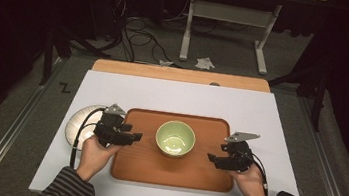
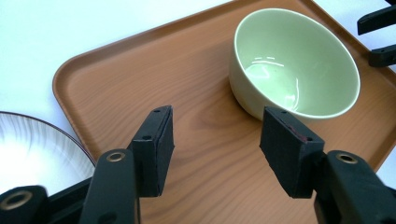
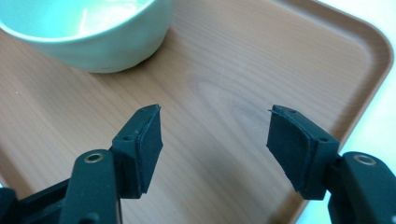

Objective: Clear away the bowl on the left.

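Overhead arrangement: a pale green bowl (image 1: 175,138) stands upright and empty near the centre of a wooden tray (image 1: 144,167), which lies on the white counter (image 1: 187,97). Bare tray floor surrounds the bowl on all sides, with the widest free strip along the near rim.

The left gripper (image 1: 133,138) is held over the tray's left edge, pointing toward the bowl; its fingers (image 2: 154,149) stand apart with nothing between them, only wood grain below. In the left gripper view the bowl (image 2: 294,65) sits just beyond the right-hand finger, near but not touching it, and the tray's rounded far-left corner (image 2: 63,77) is unobstructed.

A white ribbed plate (image 1: 76,121) lies on the counter just outside the tray's left rim, partly under the left hand; its edge (image 2: 42,154) lies close beside the tray's rim.

The right gripper (image 1: 212,159) hovers over the right part of the tray, aimed at the bowl. Its fingers (image 3: 142,149) are likewise spread and empty. In the right gripper view the bowl (image 3: 93,32) lies ahead and to the left, apart from the fingers, and the tray's raised rim (image 3: 373,60) curves past on the right.
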`<state>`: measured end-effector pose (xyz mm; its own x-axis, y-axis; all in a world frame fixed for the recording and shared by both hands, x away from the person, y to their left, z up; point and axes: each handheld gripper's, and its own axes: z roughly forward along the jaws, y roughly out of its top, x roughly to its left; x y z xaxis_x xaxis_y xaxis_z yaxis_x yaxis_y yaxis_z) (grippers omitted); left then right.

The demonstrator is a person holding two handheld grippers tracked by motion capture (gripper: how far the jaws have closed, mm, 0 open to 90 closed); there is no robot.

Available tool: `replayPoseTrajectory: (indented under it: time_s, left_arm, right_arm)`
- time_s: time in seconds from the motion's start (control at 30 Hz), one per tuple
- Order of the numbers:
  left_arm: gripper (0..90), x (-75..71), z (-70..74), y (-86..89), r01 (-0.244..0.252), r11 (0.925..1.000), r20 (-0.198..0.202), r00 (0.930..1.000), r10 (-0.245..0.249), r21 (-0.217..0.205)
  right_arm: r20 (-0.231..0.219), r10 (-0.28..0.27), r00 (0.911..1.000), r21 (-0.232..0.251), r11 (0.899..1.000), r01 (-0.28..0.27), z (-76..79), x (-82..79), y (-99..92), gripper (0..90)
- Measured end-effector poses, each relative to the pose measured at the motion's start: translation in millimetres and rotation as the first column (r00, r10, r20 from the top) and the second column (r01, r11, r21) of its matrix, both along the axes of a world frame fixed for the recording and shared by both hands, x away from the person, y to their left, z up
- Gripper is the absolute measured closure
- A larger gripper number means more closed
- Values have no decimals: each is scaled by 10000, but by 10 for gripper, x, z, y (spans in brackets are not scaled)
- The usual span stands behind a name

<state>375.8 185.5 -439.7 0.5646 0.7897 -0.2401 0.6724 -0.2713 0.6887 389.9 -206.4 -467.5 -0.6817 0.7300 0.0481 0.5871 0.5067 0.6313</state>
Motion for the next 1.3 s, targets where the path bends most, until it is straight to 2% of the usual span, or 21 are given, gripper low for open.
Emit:
replayPoseTrajectory:
  time_s: [0.1, 0.3, 0.43, 0.73, 1.3]
  left_arm:
    - [447, -22, -34, 0, 40, 10000, -116, 9999, -40, -28]
    - [445, -55, -42, -11, 73, 9999, -63, 10000, -72, 133]
    - [448, -71, -53, 1, 12, 9994, 20, 10000, -12, 344]
    - [445, -115, -126, -36, 238, 9972, -155, 9996, -227, 713]
    - [443, -106, -211, -96, 496, 9920, -365, 9983, -456, 1162]
  right_arm:
    - [-104, -13, 9999, 38, 10000, 14, -6, -2, 10, 370]
    - [-47, 44, 10000, 25, 10000, -44, -2, 1, -2, 370]
    - [-81, -2, 10000, 39, 10000, 2, 4, -10, 5, 371]
    - [0, 88, 10000, -64, 9999, -88, -5, -9, 13, 371]
    - [-91, 271, 9996, -224, 9994, -273, -29, -11, 34, 367]
